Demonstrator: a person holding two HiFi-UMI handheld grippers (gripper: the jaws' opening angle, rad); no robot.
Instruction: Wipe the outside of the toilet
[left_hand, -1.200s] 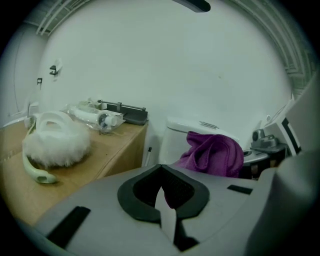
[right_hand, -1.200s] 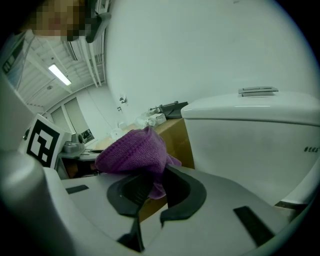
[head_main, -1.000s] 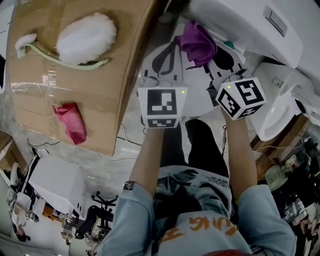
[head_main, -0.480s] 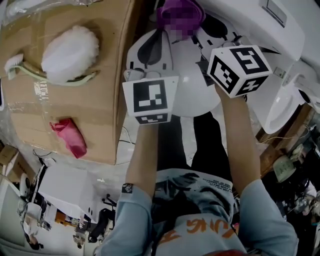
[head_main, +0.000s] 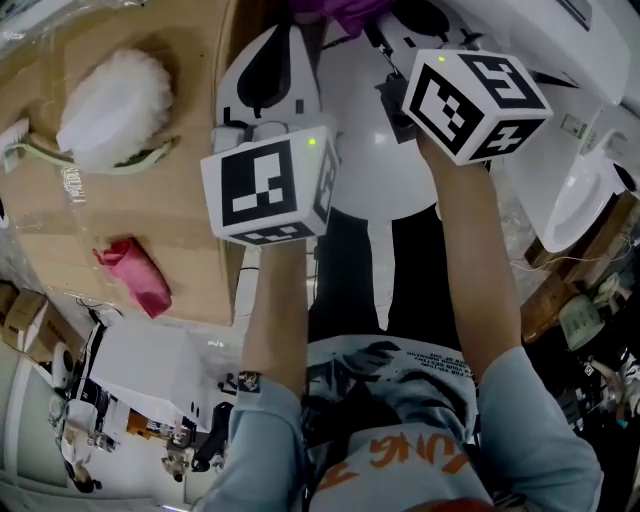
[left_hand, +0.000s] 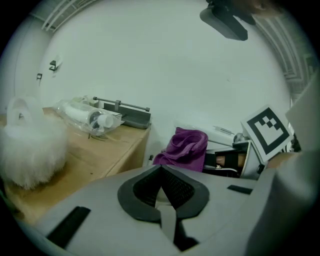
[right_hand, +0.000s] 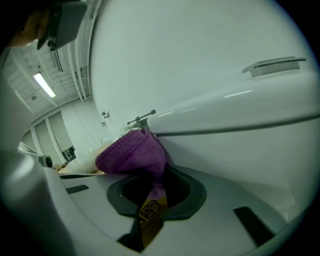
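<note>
Right gripper (right_hand: 151, 196): pinched purple cloth (right_hand: 132, 152), had risen beside toilet cistern (right_hand: 215, 85); wiping judged imminent. Left gripper (left_hand: 162, 202): jaws pressed together, empty.

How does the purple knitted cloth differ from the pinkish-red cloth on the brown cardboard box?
The purple knitted cloth is clamped in the right gripper; the pinkish-red cloth lies free on the brown cardboard box. The purple one bulges in a rounded wad; the pinkish-red one lies flatter and longer. Both are crumpled soft fabric.

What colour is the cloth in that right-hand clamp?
The cloth is purple; the right gripper view shows it best.
</note>
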